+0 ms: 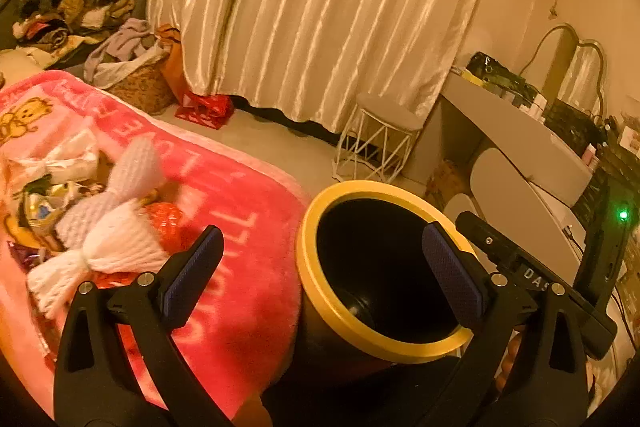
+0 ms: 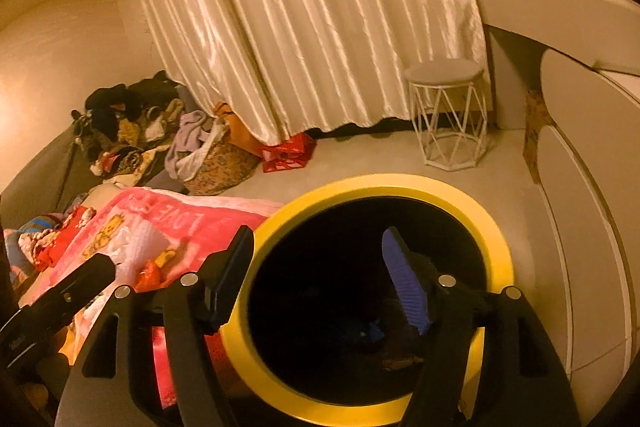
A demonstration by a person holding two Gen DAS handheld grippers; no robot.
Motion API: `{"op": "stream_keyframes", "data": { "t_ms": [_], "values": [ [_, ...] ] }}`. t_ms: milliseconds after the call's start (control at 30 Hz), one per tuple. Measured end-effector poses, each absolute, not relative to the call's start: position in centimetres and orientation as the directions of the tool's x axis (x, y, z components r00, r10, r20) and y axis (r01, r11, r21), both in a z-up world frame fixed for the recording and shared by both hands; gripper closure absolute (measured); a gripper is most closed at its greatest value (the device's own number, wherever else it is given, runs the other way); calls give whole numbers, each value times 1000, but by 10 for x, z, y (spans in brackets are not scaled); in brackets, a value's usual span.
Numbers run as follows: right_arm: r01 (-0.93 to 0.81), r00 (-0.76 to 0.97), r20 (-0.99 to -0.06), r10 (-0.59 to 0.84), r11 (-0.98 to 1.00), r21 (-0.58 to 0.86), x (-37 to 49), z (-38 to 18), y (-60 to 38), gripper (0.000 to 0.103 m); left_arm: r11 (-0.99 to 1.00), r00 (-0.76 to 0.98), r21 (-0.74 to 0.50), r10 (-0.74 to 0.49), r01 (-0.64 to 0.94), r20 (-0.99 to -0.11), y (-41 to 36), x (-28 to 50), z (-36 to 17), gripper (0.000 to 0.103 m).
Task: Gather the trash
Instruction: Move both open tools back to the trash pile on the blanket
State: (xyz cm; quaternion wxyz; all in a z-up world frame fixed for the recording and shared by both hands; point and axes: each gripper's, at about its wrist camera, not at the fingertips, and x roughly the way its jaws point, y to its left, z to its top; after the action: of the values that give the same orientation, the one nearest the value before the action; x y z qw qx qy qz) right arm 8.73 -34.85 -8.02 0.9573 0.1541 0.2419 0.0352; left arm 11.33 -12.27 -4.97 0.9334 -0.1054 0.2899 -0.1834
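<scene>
The yellow-rimmed bin (image 1: 384, 275) stands just right of the bed's pink blanket (image 1: 240, 227), handy for the wrappers (image 1: 44, 203) piled far left; left hand-held gripper (image 1: 320, 275) and right hand-held gripper (image 2: 320, 279) both gape wide, empty

The pink blanket (image 1: 240, 227) is a plush, fuzzy fleece with a matt pile, and on it lie a soft white knitted yarn piece (image 1: 108, 251) beside crinkled glossy wrappers (image 1: 44, 203) that look like foil or plastic film, though blur limits certainty. The trash bin (image 2: 384, 187) has a smooth, satin-finished yellow plastic rim over a dark, smooth inner wall, while both grippers (image 1: 324, 267) (image 2: 320, 279) are matt black plastic with bright metal screw heads and ribbed blue rubbery finger pads (image 2: 404, 283). The curtain (image 1: 320, 7) is a shiny satin cloth, the stool (image 2: 448, 115) is white painted wire with a matt cushioned top, and the laundry basket (image 1: 140, 87) appears roughly woven.
</scene>
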Motion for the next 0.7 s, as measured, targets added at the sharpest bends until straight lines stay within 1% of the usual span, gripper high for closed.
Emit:
{"op": "stream_keyframes", "data": {
  "t_ms": [200, 700],
  "values": [
    [-48, 889, -423, 174, 955, 292, 84, -72, -332, 35, 918, 787, -316, -375, 241, -490, -105, 106, -45, 12],
    [-147, 887, -394, 241, 956, 252, 76, -62, -299, 35, 933, 835, -321, -303, 162, -458, -67, 87, -31, 12]
  ]
}}
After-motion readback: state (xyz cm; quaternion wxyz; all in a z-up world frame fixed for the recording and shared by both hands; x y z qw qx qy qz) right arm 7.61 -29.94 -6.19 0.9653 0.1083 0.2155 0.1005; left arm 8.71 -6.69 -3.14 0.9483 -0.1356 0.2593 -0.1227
